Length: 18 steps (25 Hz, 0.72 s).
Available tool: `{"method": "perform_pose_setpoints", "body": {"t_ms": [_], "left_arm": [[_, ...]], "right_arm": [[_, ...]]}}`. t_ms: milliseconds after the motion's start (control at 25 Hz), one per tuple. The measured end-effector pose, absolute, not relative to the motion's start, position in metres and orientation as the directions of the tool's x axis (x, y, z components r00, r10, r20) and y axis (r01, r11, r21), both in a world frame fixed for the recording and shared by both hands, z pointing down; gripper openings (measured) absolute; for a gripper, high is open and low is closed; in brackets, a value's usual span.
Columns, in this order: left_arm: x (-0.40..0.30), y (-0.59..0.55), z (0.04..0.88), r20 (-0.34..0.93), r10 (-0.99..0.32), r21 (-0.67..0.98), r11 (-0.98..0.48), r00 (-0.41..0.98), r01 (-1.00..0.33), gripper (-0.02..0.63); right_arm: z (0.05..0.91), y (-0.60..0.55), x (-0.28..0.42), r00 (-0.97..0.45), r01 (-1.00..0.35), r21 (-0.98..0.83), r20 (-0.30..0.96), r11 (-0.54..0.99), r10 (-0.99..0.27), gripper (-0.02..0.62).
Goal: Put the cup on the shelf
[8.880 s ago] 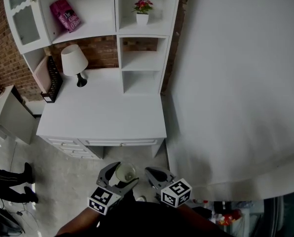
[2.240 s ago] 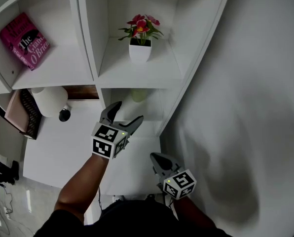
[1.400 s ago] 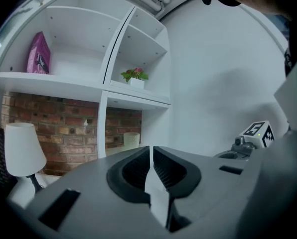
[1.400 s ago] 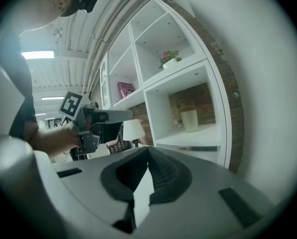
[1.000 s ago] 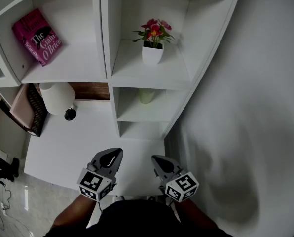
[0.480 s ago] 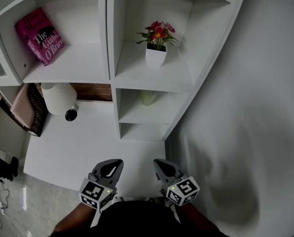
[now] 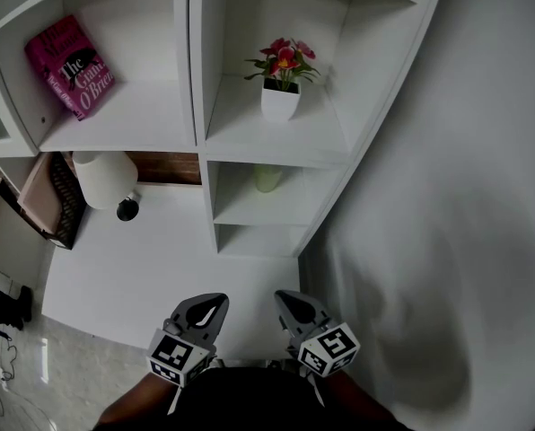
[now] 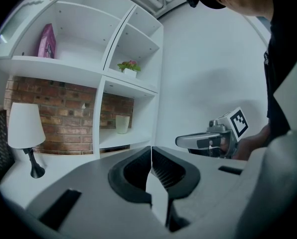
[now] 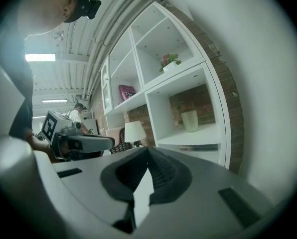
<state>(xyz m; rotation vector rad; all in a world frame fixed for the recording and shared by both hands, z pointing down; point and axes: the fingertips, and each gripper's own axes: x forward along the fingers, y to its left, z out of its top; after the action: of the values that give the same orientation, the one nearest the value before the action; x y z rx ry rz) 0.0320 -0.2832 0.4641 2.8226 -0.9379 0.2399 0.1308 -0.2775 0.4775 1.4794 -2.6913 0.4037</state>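
A pale green cup [image 7: 267, 178] stands upright on the middle shelf [image 7: 276, 206] of the white unit, under the flower shelf. It also shows in the left gripper view as the cup [image 8: 122, 124] and in the right gripper view as the cup [image 9: 190, 120]. Both grippers are low, near my body, well clear of the shelves. My left gripper [image 7: 210, 303] is shut with nothing in it, its jaws meeting in the left gripper view [image 8: 151, 151]. My right gripper [image 7: 288, 299] is also shut and empty [image 9: 147, 153].
A white pot of pink flowers [image 7: 281, 97] sits on the shelf above the cup. A pink book [image 7: 72, 65] leans in the left bay. A white lamp [image 7: 104, 180] and a rack [image 7: 48, 200] stand on the desk [image 7: 151, 268]. A white wall [image 7: 447, 196] is on the right.
The cup went from my left gripper onto the middle shelf. The left gripper then let go, drew back down beside the right one and shut. Over the last second both have barely moved.
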Motion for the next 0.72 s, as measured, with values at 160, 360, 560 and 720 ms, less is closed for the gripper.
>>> {"method": "perform_pose_setpoints", "body": {"t_ms": [160, 360, 560, 720], "left_arm": [[0.0323, -0.285, 0.4629, 0.2, -0.581, 0.099, -0.789, 0.789, -0.607, 0.009], [0.0336, -0.2867, 0.4613, 0.197, -0.584, 0.096, -0.788, 0.787, -0.609, 0.009], [0.0342, -0.2899, 0.4633, 0.203, -0.586, 0.094, -0.786, 0.785, -0.611, 0.009], [0.0344, -0.2915, 0.4626, 0.203, -0.589, 0.096, -0.783, 0.783, -0.614, 0.009]], "right_arm": [[0.4771, -0.2784, 0.1287, -0.551, -0.83, -0.209, 0.158, 0.518, -0.819, 0.005], [0.4807, -0.2788, 0.1268, -0.56, -0.823, -0.215, 0.157, 0.525, -0.814, 0.005], [0.4797, -0.2827, 0.1286, -0.557, -0.826, -0.207, 0.16, 0.524, -0.815, 0.005], [0.4797, -0.2845, 0.1293, -0.557, -0.826, -0.209, 0.161, 0.523, -0.815, 0.005]]}}
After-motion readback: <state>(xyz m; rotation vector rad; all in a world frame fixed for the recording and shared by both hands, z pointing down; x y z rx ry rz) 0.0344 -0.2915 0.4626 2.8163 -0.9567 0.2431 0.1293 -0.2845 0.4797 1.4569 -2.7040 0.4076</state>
